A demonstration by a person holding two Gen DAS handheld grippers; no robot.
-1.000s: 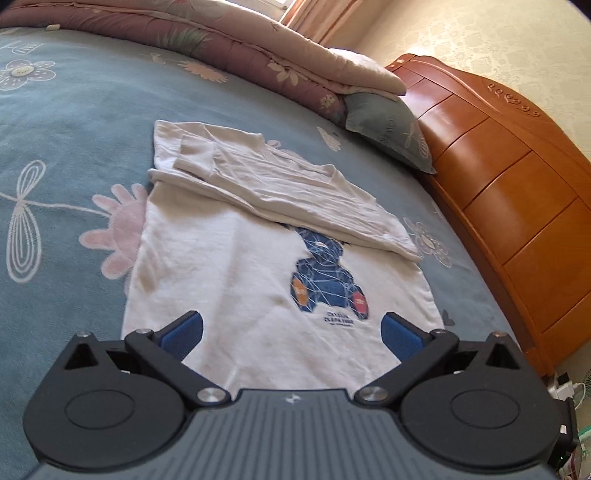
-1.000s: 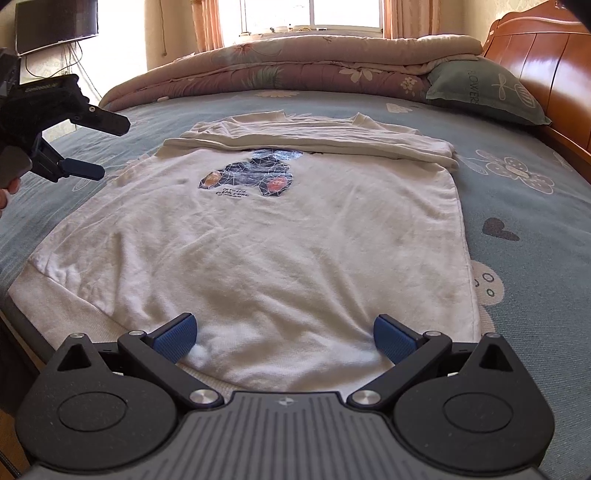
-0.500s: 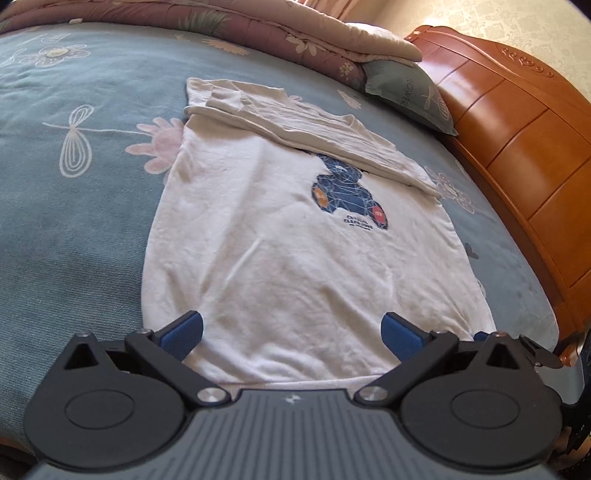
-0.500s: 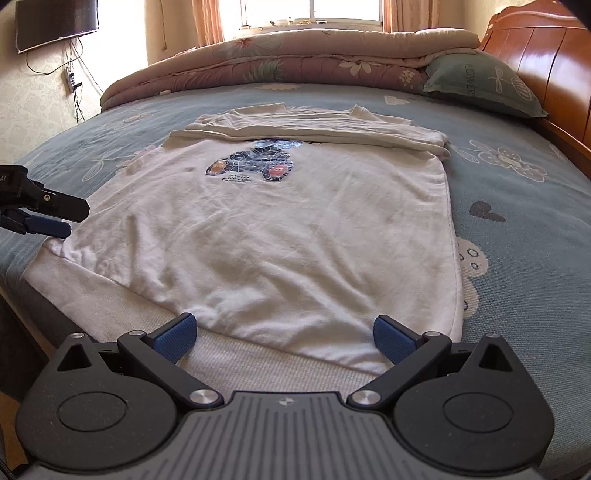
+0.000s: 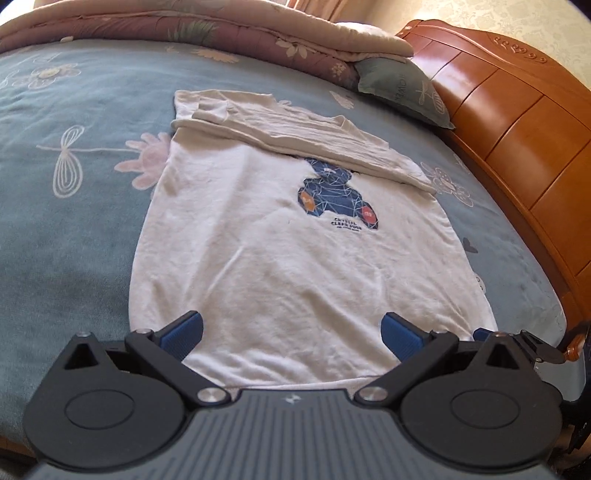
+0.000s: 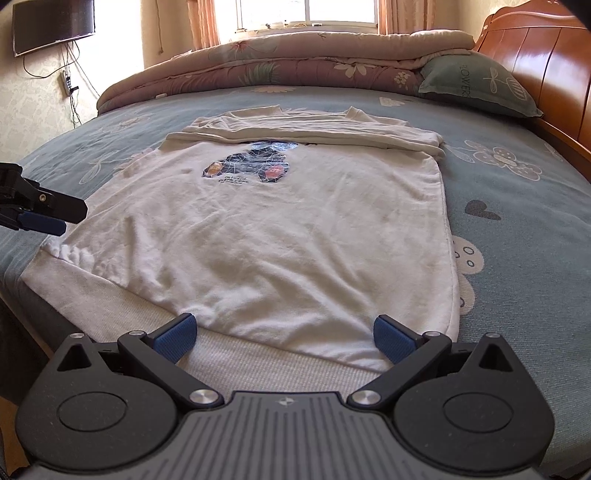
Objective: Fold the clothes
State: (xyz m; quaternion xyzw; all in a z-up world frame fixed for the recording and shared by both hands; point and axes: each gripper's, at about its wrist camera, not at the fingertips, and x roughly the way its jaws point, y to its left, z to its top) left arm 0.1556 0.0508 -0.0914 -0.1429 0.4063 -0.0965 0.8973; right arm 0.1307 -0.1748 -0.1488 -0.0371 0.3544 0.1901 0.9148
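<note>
A white sweatshirt (image 5: 277,258) (image 6: 277,240) lies flat on the blue bedspread (image 5: 74,221) (image 6: 517,240), front up, with a blue bear print (image 5: 338,199) (image 6: 251,168). Its sleeves (image 5: 295,129) (image 6: 314,129) are folded across the far, collar end. My left gripper (image 5: 291,332) is open, low over the near hem, holding nothing. The right wrist view shows it (image 6: 37,210) beside the hem's left corner. My right gripper (image 6: 284,336) is open too, its pads (image 6: 177,336) straddling the ribbed hem band (image 6: 258,358) near the right corner. Its fingertips (image 5: 517,341) peek in at the right of the left wrist view.
A rolled floral quilt (image 6: 295,62) (image 5: 221,33) and a green pillow (image 6: 476,85) (image 5: 402,88) lie along the far side of the bed. A wooden headboard (image 5: 517,122) (image 6: 546,62) runs on the right. A wall screen (image 6: 51,26) and cables hang at far left.
Both grippers have pulled back toward the near hem. The left one came down from a raised spot at the shirt's side to the hem's left corner. The shirt has not moved.
</note>
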